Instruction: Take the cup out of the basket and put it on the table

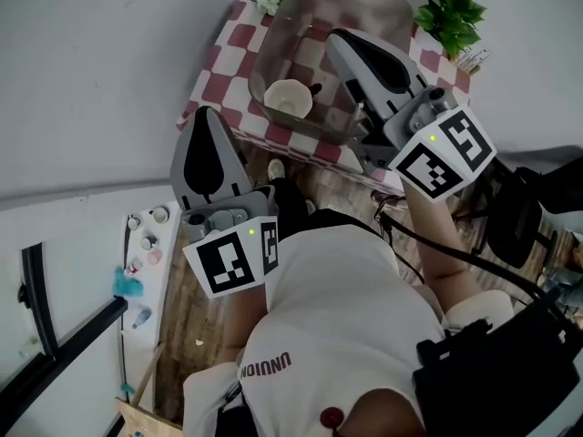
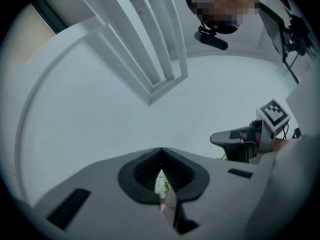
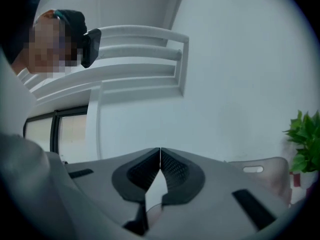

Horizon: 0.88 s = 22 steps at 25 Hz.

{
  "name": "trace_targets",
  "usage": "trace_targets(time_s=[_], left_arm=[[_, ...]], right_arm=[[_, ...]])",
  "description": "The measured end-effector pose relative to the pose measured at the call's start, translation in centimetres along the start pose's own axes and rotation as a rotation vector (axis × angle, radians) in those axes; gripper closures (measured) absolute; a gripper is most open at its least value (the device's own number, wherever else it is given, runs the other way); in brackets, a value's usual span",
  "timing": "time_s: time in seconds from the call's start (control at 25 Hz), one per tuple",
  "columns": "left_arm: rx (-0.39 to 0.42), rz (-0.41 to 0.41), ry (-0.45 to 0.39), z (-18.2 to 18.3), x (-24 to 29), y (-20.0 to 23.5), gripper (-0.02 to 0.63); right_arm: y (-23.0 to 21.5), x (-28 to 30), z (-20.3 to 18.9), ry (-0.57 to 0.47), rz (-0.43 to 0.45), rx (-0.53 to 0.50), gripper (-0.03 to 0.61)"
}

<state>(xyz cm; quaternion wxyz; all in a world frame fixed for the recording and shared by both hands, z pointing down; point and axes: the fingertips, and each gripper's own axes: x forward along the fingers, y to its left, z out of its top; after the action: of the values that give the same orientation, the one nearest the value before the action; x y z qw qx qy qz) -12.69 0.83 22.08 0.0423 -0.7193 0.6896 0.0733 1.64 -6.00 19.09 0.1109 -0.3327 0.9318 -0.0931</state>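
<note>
Soft, even, cool daylight fills all views without glare or hard shadows. Both gripper views bend strongly and darken at the rims; beyond the jaws, detail is slightly soft.

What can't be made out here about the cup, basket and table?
- Cup: small in the head view; neither gripper view shows it, both look over shut jaws at the wall.
- Basket: its right side is hidden behind the right gripper in the head view.
- Table: its near edge is partly covered by the left gripper and the right one.
- Small items, head view left: too small to name.
</note>
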Motion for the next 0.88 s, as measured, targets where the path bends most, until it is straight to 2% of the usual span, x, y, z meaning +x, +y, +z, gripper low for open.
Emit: trace_targets(time_s=[0.2, 0.36, 0.68, 0.88], left_arm=[[0.000, -0.031, 0.006, -0.4, 3.7, 1.7, 0.603], [-0.002, -0.051, 0.012, -0.7, 6.6, 2.7, 0.603], [0.012, -0.118, 0.040, -2.0, 11.8, 4.4, 0.603], [-0.002, -0.170, 0.069, -3.1, 13.9, 5.1, 0.603]], right_arm=[[-3.7, 3.0, -1.0, 0.061, -0.068, -0.006, 0.560], [-6.3, 4.8, -2.0, 0.129, -0.078, -0.029, 0.560], [-11.5, 7.4, -9.0, 0.447, -0.053, -0.166, 0.560], [-12.7, 8.5, -12.2, 0.572, -0.025, -0.194, 0.560]])
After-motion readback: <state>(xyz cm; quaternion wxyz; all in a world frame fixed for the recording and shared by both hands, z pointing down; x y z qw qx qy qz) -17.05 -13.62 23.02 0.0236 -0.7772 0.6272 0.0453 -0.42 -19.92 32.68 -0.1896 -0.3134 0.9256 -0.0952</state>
